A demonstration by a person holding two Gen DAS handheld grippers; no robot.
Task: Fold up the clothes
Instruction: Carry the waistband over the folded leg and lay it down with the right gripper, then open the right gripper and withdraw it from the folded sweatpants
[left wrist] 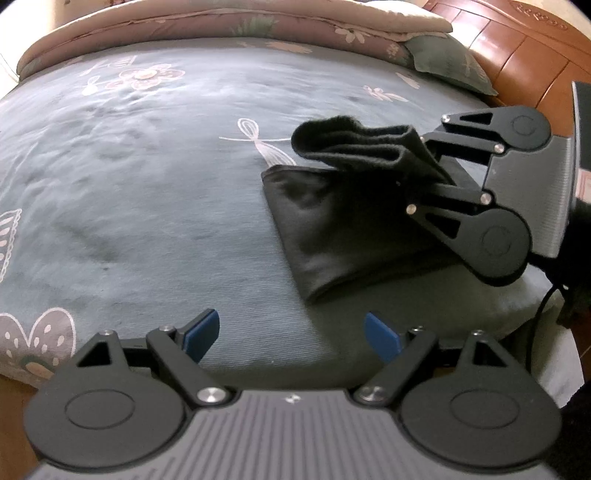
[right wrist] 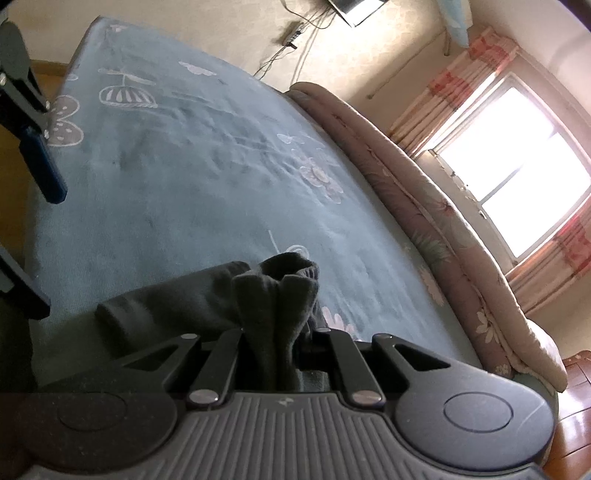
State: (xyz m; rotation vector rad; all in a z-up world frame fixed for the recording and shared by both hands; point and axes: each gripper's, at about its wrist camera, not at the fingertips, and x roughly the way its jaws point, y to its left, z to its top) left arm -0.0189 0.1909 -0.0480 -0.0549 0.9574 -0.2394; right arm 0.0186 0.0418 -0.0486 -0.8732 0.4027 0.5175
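Black garment point(left wrist: 347, 229) edge pinched in my right gripper point(right wrist: 275, 354), probably ribbed; I should lay it squarely, left gripper point(left wrist: 291, 336) spread empty

The left wrist view looks from the bed's point(left wrist: 147, 177) near edge, angled down across it toward the rolled quilt point(left wrist: 221, 26). The right wrist view sits low and tilted, facing the window point(right wrist: 517, 166). Both share the blue bedsheet and the dark garment point(left wrist: 332, 221).

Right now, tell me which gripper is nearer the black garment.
Right. The right gripper is shut on a bunched end of the black garment, lifting it off the bed. The left gripper hangs open, apart from the garment, nothing between its fingers.
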